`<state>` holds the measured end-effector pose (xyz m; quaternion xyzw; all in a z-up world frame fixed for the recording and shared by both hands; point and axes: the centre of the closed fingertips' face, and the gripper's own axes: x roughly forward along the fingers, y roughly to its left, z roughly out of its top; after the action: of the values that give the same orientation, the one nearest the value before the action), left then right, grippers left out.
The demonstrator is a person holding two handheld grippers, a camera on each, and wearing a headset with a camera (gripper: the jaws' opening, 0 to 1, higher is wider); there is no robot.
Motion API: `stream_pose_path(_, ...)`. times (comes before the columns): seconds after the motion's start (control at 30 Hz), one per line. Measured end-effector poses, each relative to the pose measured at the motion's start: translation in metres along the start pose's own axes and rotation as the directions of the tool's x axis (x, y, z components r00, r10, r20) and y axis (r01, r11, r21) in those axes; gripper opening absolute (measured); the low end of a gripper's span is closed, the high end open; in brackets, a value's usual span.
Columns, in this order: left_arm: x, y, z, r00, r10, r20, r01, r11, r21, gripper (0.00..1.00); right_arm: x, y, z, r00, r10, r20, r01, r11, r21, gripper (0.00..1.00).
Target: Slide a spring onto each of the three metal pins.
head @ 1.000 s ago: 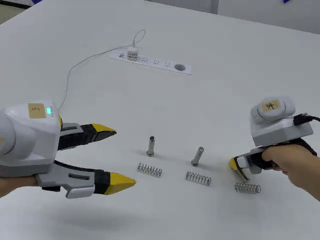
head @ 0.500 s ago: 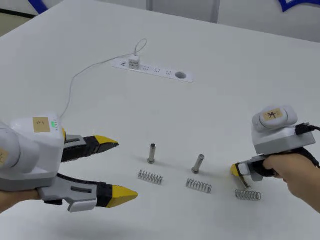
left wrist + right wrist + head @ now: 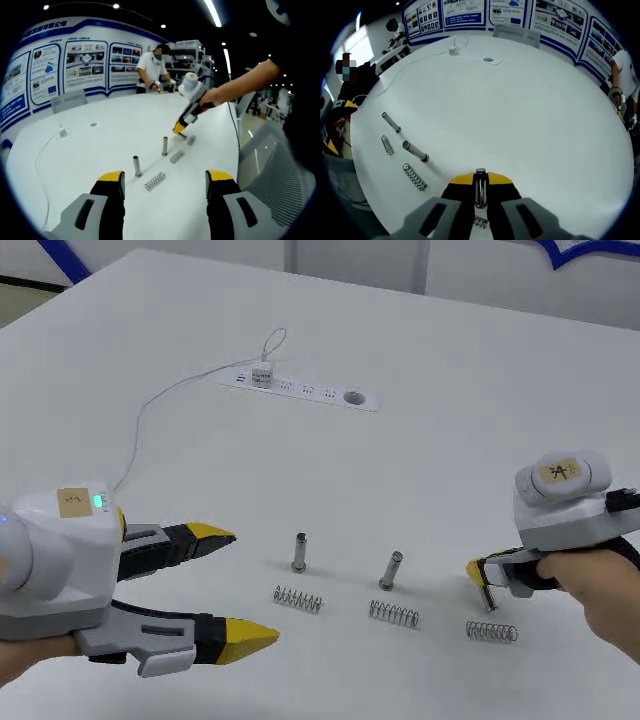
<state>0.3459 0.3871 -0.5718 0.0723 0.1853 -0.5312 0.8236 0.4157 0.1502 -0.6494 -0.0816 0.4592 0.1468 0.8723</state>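
Two metal pins stand upright mid-table: the left pin (image 3: 299, 551) (image 3: 136, 166) (image 3: 391, 122) and the middle pin (image 3: 391, 569) (image 3: 164, 145) (image 3: 415, 150). A spring lies in front of each: left spring (image 3: 298, 599) (image 3: 155, 181), middle spring (image 3: 394, 614) (image 3: 177, 156). My right gripper (image 3: 480, 576) (image 3: 480, 184) is shut on the third pin (image 3: 488, 596) (image 3: 480, 189), held just above the right spring (image 3: 492, 631) (image 3: 480, 222). My left gripper (image 3: 242, 587) (image 3: 166, 181) hovers open and empty, left of the pins.
A white power strip (image 3: 300, 390) with a plug and cable lies at the table's far side. The white table (image 3: 420, 470) spreads wide around the parts. A person stands beyond the table in the left gripper view.
The head camera has tilted, shifting the whole scene. My right gripper, with the pin, has risen slightly away from the right spring. The left gripper has stayed open in place.
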Motion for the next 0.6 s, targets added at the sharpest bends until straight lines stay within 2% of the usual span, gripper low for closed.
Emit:
stream_pose_path(0.13,-0.0021,-0.0011,0.0048,0.9998,-0.002,0.020,0.002,1.000,-0.015,0.67,-0.0015,0.0012,0.0017,0.9998,0.006,0.021,-0.006,1.000,0.007,0.07)
stream_pose_path(0.23,-0.0028,-0.0013,0.0050,0.9999,0.002,0.017,-0.002,1.000,-0.007,0.68,-0.0034,0.0021,0.0017,0.9991,0.010,0.041,-0.011,1.000,0.009,0.07)
stream_pose_path(0.33,-0.0036,-0.0014,0.0045,0.9997,0.007,0.025,-0.006,1.000,-0.021,0.68,-0.0064,0.0029,0.0040,0.9973,0.023,0.070,-0.021,0.999,-0.025,0.07)
stream_pose_path(0.4,-0.0035,-0.0031,0.0022,0.9998,0.006,0.021,-0.005,1.000,-0.028,0.67,-0.0089,0.0048,0.0060,0.9942,0.043,0.099,-0.039,0.998,-0.043,0.07)
stream_pose_path(0.5,-0.0028,-0.0070,-0.0027,1.0000,-0.002,0.002,0.002,1.000,-0.017,0.67,-0.0099,0.0032,0.0063,0.9911,0.043,0.126,-0.036,0.998,-0.059,0.07)
stream_pose_path(0.6,-0.0024,-0.0093,-0.0031,1.0000,-0.008,-0.004,0.008,1.000,-0.013,0.67,-0.0096,0.0013,0.0055,0.9873,0.045,0.153,-0.038,0.998,-0.046,0.07)
